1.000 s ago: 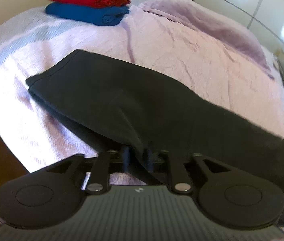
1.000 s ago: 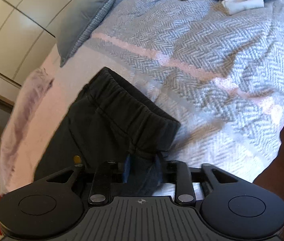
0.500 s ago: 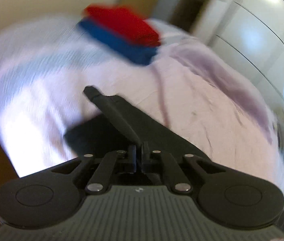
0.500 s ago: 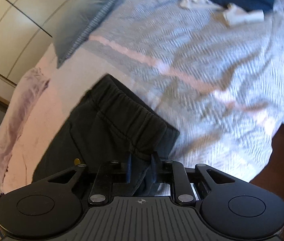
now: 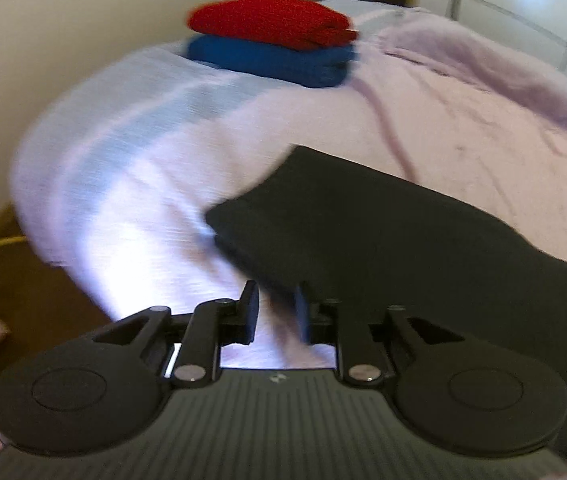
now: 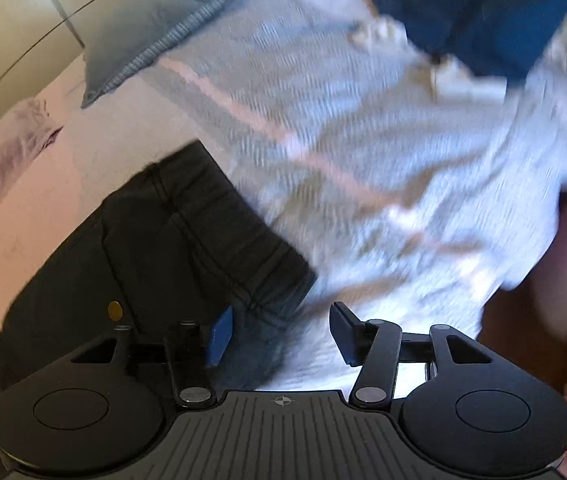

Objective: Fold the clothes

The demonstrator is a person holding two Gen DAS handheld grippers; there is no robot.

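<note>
Letting go after a lengthwise fold, we've got the black trousers (image 5: 383, 240) flat on the bed (image 5: 131, 168), left gripper (image 5: 275, 312) just opened narrowly and right gripper (image 6: 279, 332) just opened wide, both empty, so next we probably regrip for the crosswise fold.

Bed (image 5: 131, 184) under pale lilac cover; cream wall (image 5: 63, 40) behind; white panelled wardrobe (image 6: 23, 28); brown floor (image 5: 31, 292).

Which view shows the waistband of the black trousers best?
The right wrist view: the black trousers' gathered waistband with its stitching fills the lower left. The left wrist view shows only their other end, a plain folded dark edge, no waistband.
</note>
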